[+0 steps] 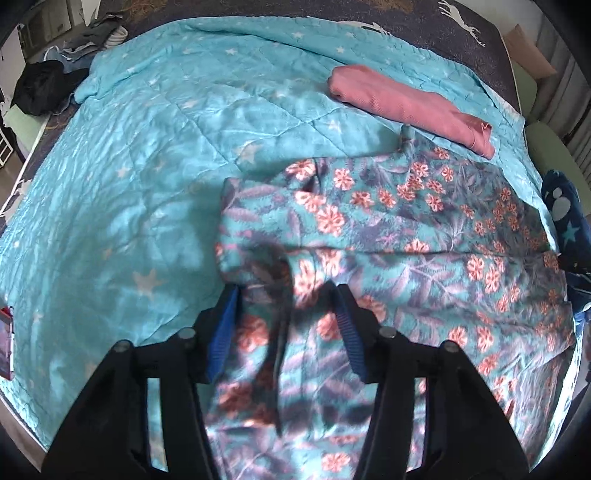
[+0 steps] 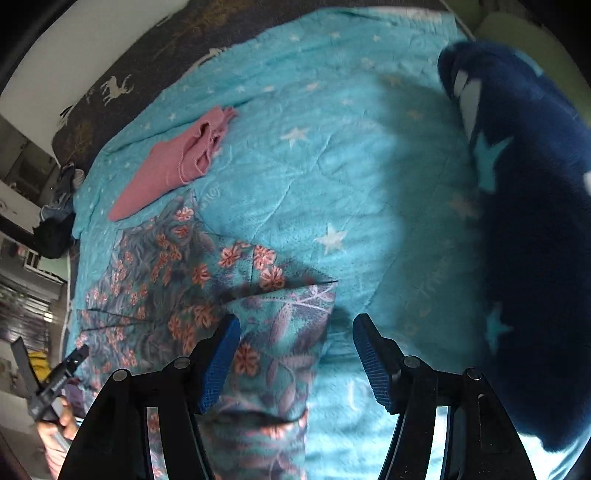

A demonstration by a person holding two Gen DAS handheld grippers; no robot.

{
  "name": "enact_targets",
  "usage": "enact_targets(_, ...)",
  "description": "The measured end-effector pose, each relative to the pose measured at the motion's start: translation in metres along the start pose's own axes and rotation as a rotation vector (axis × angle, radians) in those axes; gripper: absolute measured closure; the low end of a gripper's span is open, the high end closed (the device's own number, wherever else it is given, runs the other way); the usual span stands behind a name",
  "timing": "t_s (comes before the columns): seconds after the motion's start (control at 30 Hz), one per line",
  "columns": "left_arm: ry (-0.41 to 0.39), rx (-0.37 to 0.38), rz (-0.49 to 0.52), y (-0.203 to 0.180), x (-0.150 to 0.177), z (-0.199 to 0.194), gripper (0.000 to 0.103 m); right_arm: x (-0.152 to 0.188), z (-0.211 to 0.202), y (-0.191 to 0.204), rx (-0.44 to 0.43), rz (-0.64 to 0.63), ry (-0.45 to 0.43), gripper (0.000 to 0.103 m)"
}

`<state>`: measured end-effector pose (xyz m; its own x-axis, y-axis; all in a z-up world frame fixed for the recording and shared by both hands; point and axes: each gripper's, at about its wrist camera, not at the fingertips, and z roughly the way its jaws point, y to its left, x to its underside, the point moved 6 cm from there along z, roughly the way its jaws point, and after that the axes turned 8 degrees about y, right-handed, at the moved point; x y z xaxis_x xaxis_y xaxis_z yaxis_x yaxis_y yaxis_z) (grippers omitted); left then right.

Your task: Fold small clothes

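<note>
A floral garment (image 1: 388,236), teal with pink flowers and purple leaves, lies spread on a turquoise quilt (image 1: 129,177) printed with white stars. The quilt covers a bed whose dark sheet (image 1: 424,18) shows white deer along the far edge.

The left gripper (image 1: 286,295) points down over the near end of the garment. Its blue pads (image 1: 221,332) stand apart on either side of a raised fold of the cloth, and they do not visibly press on it; the jaws are open.

The right gripper (image 2: 295,325) also points down with its jaws wide apart. The garment's edge lies beneath its left pad, and bare quilt shows beneath its right one; nothing is gripped.

A folded pink garment (image 1: 410,107) rests on the quilt just beyond the floral one. A dark blue plush blanket (image 2: 524,240) with pale stars is bunched at the quilt's right side. In the right wrist view, a hand (image 2: 59,424) holds the left gripper's handle at the lower left. Dark clothes (image 1: 37,86) are heaped off the bed's far left corner.
</note>
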<state>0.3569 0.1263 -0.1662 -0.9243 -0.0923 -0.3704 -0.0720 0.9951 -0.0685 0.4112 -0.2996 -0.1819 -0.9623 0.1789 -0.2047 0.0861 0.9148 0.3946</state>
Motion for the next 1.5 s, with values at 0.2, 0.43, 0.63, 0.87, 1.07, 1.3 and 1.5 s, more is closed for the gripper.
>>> enact_targets(0.2, -0.135, -0.077, 0.02, -0.001, 0.004, -0.033, 0.096, -0.013, -0.029, 0.018, 0.052, -0.102, -0.233, 0.099)
enact_targets(0.43, -0.14, -0.165, 0.019, 0.018, 0.0, -0.025, 0.101, -0.027, -0.017, 0.015, 0.156, -0.126, -0.221, 0.094)
enact_targets(0.63, -0.115, -0.051, -0.023, 0.018, 0.015, -0.03, 0.099, -0.013, -0.031, -0.018, 0.173, -0.012, -0.233, 0.064)
enact_targets(0.87, -0.043, 0.007, 0.046, 0.0, 0.034, -0.025, 0.087, 0.063, -0.048, 0.022, 0.253, -0.244, -0.187, 0.065)
enact_targets(1.07, -0.041, 0.068, 0.003, 0.011, 0.052, -0.033, 0.061, 0.101, -0.045, 0.039, 0.306, -0.339, -0.198, 0.065)
enact_targets(1.3, -0.012, 0.087, 0.039, 0.002, 0.059, -0.022, 0.062, 0.106, -0.058, 0.077, 0.29, -0.451, -0.229, 0.064)
enact_targets(1.5, -0.124, -0.014, 0.097, -0.008, 0.058, -0.044, 0.091, 0.118, -0.046, 0.08, 0.292, -0.436, -0.208, 0.064)
